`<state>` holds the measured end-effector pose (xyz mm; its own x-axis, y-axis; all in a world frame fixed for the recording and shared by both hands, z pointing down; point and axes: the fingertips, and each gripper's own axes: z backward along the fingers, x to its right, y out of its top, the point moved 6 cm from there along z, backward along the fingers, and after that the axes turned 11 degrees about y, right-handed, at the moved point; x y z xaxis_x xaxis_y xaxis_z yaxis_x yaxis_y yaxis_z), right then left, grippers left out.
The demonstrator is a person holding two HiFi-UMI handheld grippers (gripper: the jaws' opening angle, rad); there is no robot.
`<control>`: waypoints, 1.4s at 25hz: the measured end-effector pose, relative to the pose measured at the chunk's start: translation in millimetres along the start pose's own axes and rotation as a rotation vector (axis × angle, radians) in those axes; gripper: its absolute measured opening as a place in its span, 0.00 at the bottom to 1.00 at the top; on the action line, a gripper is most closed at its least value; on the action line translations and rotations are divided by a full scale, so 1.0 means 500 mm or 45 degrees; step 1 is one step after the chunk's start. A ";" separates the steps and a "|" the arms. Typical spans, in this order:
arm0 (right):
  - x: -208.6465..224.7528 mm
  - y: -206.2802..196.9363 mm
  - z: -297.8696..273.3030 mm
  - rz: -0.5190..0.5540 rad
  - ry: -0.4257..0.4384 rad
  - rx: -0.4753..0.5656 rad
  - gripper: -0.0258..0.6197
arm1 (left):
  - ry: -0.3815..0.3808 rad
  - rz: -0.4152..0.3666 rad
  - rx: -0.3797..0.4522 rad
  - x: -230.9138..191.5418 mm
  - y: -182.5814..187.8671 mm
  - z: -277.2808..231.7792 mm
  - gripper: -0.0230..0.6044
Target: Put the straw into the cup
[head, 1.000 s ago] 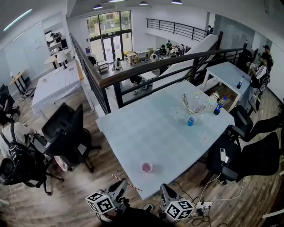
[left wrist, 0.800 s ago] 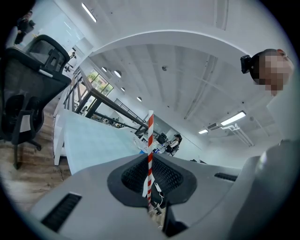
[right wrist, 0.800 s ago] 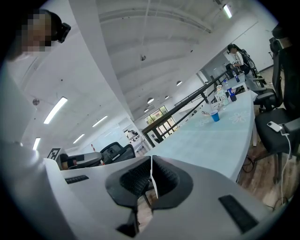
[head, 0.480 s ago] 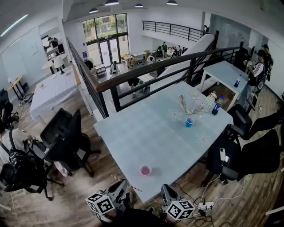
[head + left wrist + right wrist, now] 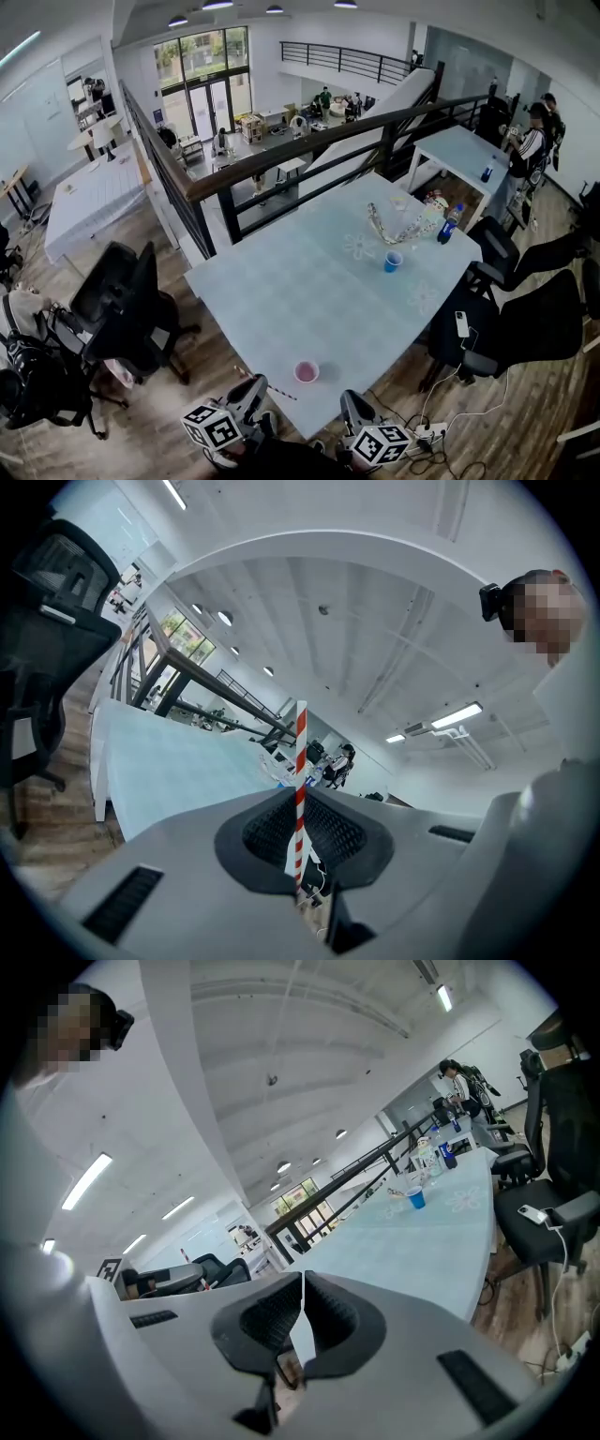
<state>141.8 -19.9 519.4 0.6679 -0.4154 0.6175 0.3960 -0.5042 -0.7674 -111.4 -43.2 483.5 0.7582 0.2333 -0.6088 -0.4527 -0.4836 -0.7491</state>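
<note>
Here we are at the near edge of the table (image 5: pixel 309 281), and the pink cup (image 5: pixel 307 371) is the mark to watch: it stands upright, mouth open, just inside that edge. The left hand-held gripper (image 5: pixel 298 810) has its jaws clamped on the red-and-white straw (image 5: pixel 301 747), gripping it low on its length, with the long free part sticking out crosswise to the jaws. From the head view, that gripper hovers off the table edge, to the left of the pink cup and on the person's side of it. The straw's long axis slants across the jaw tips, and one end reaches toward the cup and stops just short of it. The right hand-held gripper (image 5: pixel 302 1309) sits to the right of the pink cup on the person's side. Its jaws are pressed together with nothing between them, so it looks like a bystander. A blue cup (image 5: pixel 393 262) stands well beyond the pink cup, far across the table. The left side is plainly the nearer and the loaded one. I'd judge the coming move turns on tipping that straw toward upright and carrying its free end up and right over the pink cup's mouth.
</note>
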 end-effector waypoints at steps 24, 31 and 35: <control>0.027 0.004 -0.129 -0.066 -0.202 0.015 0.09 | -0.150 -0.172 -0.184 -0.109 0.057 -0.256 0.09; 0.047 0.006 -0.149 -0.098 -0.237 0.023 0.09 | -0.202 -0.214 -0.252 -0.109 0.040 -0.313 0.09; 0.062 0.003 -0.153 -0.110 -0.254 0.024 0.09 | -0.224 -0.232 -0.278 -0.108 0.027 -0.341 0.09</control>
<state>115.1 -91.6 550.5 0.7416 -0.2122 0.6364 0.4679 -0.5162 -0.7174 -78.2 -206.3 551.0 0.7164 0.4655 -0.5196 -0.1911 -0.5854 -0.7879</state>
